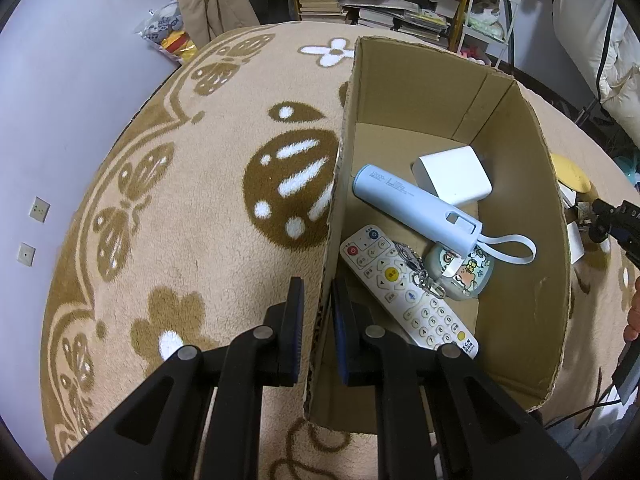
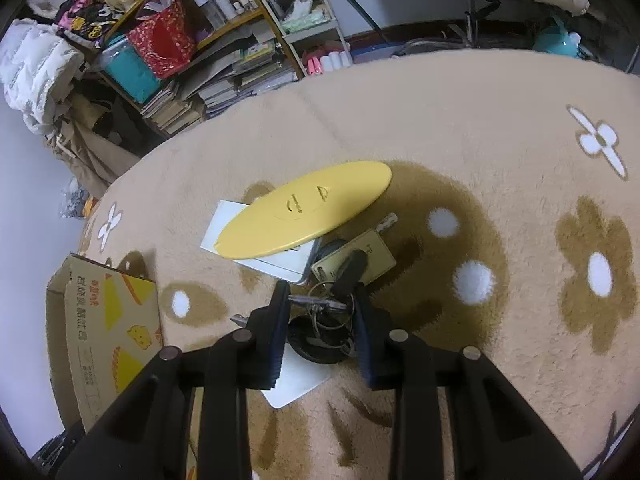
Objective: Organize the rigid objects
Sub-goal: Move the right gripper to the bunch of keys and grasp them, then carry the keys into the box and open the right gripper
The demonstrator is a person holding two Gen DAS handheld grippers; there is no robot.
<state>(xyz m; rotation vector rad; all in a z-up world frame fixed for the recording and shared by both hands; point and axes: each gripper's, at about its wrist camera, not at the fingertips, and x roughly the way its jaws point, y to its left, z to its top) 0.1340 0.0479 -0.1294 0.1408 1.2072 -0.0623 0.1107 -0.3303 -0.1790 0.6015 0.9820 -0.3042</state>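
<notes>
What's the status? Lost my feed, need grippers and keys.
Left gripper shut on cardboard box wall. Right gripper astride key bunch on the rug, grip unconfirmed. Yellow oval lid just beyond, clear of the keys.

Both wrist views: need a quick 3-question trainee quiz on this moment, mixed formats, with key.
1. True or false: the left gripper is clamped on the wall of the cardboard box.
2. Which is NOT inside the box? A) white remote B) light blue power bank C) yellow oval lid D) white charger block
3. Fill in: the right gripper has closed around a bunch of ____ on the blanket.

Key: 1 true; 2 C; 3 keys.
</notes>
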